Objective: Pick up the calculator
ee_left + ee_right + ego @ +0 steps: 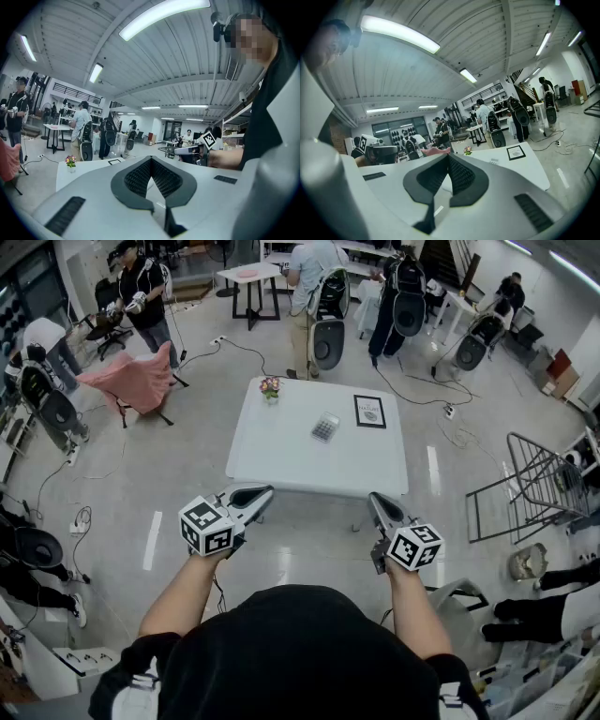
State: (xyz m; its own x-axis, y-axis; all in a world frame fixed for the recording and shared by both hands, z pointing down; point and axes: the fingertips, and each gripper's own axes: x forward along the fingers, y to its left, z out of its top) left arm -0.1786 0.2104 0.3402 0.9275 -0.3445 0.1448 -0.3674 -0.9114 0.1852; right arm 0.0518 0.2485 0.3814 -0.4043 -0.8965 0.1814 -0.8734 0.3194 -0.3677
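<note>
The calculator (325,427), small and grey, lies flat near the middle of the white table (281,460). In the right gripper view the calculator (493,161) shows as a small grey slab just right of the jaws. Both grippers hover over the floor, short of the table's near edge and well apart from the calculator. My left gripper (261,495) has its jaws meeting at the tips (151,159) with nothing between them. The right gripper (377,503) is likewise shut and empty (448,155). In the left gripper view the jaws hide the calculator.
On the table stand a small flower pot (271,388) at the far left corner and a black framed card (369,412) to the calculator's right. A pink-draped chair (136,381), a wire rack (530,484), floor cables and several people surround the table.
</note>
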